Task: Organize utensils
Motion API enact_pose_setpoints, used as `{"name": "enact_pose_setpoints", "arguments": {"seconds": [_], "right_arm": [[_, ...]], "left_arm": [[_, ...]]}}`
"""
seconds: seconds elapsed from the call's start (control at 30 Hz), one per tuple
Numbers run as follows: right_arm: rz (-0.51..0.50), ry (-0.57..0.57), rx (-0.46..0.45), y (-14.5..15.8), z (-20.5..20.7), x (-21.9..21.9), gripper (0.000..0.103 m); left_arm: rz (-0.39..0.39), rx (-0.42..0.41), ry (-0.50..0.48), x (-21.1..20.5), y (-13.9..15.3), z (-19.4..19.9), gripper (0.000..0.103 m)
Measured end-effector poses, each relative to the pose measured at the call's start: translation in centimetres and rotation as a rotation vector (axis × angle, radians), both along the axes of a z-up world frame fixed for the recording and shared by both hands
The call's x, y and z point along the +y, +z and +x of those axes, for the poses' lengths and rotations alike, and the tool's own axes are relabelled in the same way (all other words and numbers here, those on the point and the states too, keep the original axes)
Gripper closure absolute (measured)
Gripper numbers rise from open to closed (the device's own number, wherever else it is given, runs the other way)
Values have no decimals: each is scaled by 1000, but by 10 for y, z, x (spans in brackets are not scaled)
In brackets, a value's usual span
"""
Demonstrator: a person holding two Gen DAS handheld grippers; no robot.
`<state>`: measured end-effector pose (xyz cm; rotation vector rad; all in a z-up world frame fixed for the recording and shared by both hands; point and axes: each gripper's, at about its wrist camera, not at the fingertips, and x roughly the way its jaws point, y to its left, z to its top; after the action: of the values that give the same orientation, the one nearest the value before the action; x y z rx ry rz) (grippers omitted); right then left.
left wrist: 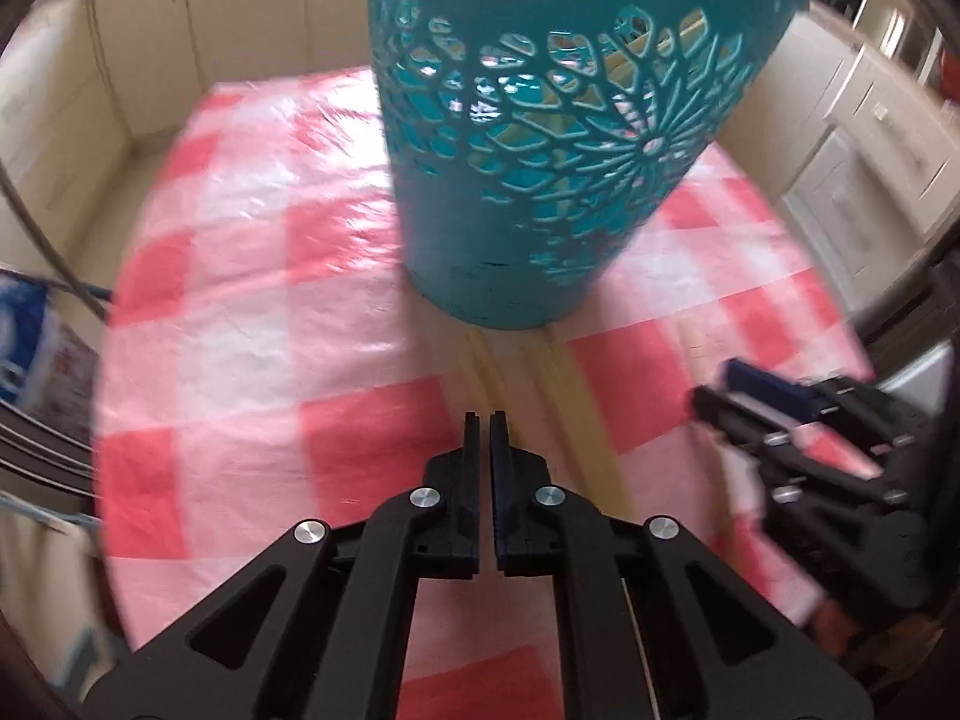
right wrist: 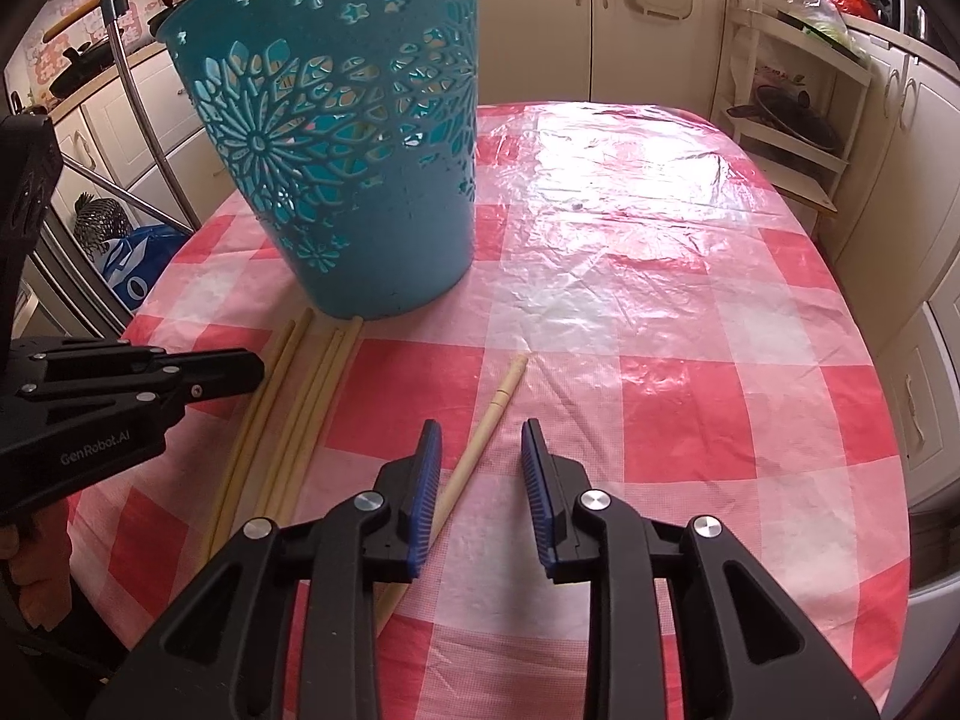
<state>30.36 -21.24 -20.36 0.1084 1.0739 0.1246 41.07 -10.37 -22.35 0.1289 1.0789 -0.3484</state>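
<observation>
A teal cut-out basket (right wrist: 354, 162) stands on the red-and-white checked tablecloth (right wrist: 660, 312); it also fills the top of the left wrist view (left wrist: 540, 138), with pale sticks showing through its holes. Several pale chopsticks (right wrist: 288, 414) lie side by side in front of it, and they show blurred in the left wrist view (left wrist: 558, 396). One single chopstick (right wrist: 480, 438) lies apart, running between the fingers of my right gripper (right wrist: 480, 438), which is open above it. My left gripper (left wrist: 485, 426) is shut and empty above the cloth near the bundle; it also appears at the left of the right wrist view (right wrist: 240, 369).
Cream kitchen cabinets (right wrist: 648, 18) surround the table. A white shelf rack (right wrist: 792, 114) stands at the far right. A metal chair frame (right wrist: 138, 120) and a blue bag (right wrist: 129, 270) are at the left edge.
</observation>
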Motion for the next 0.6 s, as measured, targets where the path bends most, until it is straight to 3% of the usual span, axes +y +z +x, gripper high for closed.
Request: {"name": "enact_pose_setpoints", "arguments": {"seconds": [0.2,0.3,0.47,0.6], "right_arm": [[-6,4,1,0,2,2,73],[-1,1,2,0,1,0,73],[1,1,3,0,1,0,71],[2,3,4,1,1,-1,71]], "left_arm": [[-58,37,29,6,-1,4,100],[-122,36,47,12,4,4,99],[-136,63,47,10,-1,3,94],[-69,33,45,2,-3,0,91]]}}
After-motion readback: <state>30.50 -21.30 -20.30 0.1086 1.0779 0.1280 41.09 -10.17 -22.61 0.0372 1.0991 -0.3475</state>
